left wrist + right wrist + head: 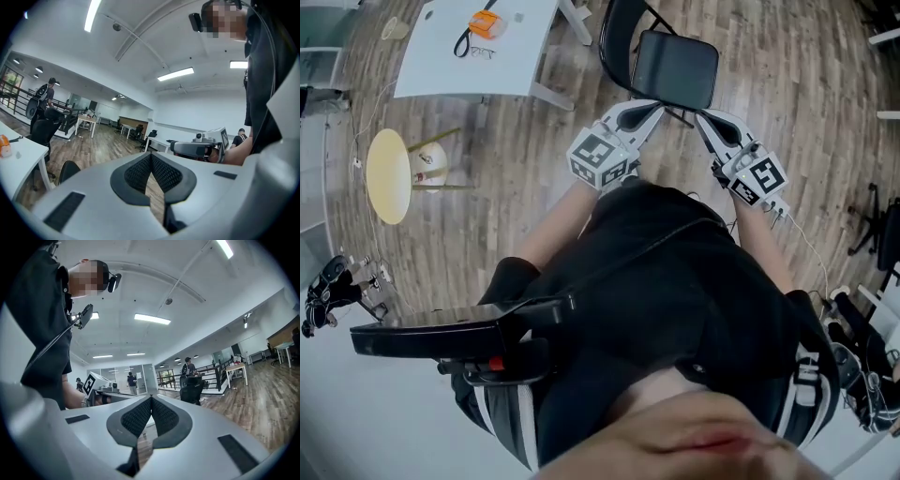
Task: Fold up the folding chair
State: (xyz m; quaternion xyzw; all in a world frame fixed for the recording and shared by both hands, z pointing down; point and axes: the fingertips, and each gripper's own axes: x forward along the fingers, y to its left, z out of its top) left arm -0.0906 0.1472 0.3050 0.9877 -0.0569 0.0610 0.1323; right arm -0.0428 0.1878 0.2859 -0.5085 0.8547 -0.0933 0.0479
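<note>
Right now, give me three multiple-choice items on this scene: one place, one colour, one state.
1. Where is the chair in the head view?
A. Just ahead of both grippers
B. Left of both grippers
C. Out of view

2. What colour is the chair's seat?
A. White
B. Black
C. Yellow

3. How are the grippers?
A. Both open
B. Left shut on the chair, right open
C. Both shut, empty

Answers:
1 A: the left gripper and the right gripper both point at the chair, which stands right beyond their tips.
2 B: the seat and back are plainly black.
3 C: each gripper view shows the pads pressed together with nothing between them.
</note>
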